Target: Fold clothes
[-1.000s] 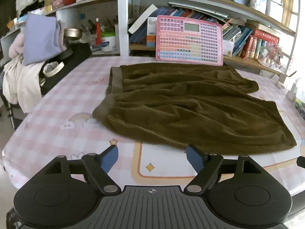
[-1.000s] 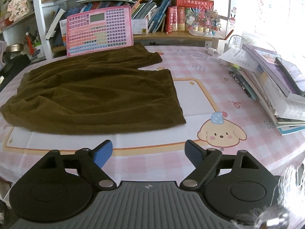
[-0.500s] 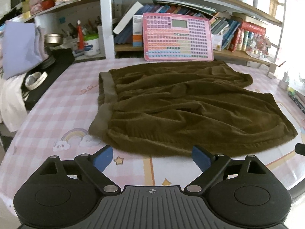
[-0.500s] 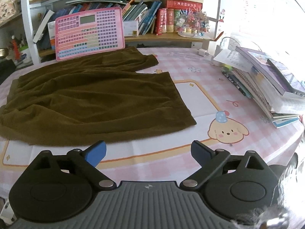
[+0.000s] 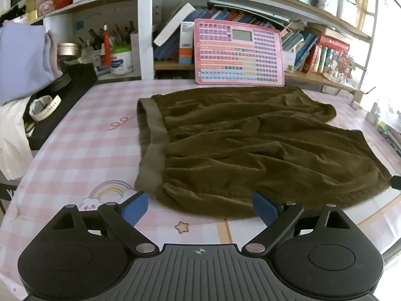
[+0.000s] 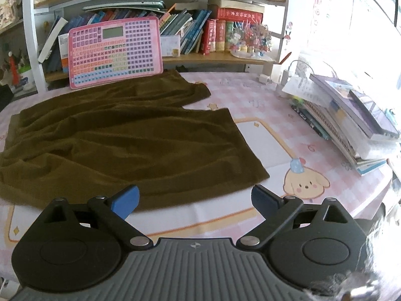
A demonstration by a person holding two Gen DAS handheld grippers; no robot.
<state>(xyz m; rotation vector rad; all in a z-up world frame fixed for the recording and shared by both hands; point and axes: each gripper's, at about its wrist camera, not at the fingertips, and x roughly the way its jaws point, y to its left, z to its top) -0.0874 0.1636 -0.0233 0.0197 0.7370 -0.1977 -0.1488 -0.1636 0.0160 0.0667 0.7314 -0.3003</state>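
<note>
Grippers closed in on shorts [image 5: 250, 148]: near hem now at left gripper [image 5: 199, 207] and right gripper [image 6: 195, 199] fingertips. Jaws wide, empty. Shorts lie spread flat, unfolded; looks like approach for a hem grab.

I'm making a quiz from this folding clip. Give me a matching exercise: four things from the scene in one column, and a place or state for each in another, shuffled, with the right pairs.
Things
1. brown shorts
2. pink keyboard toy
3. stack of books
4. left tongs

Places or states
A. leaning against the shelf
B. open, holding nothing
C. spread flat on the tablecloth
D. piled at the table's right edge

Pairs: 1-C, 2-A, 3-D, 4-B
</note>
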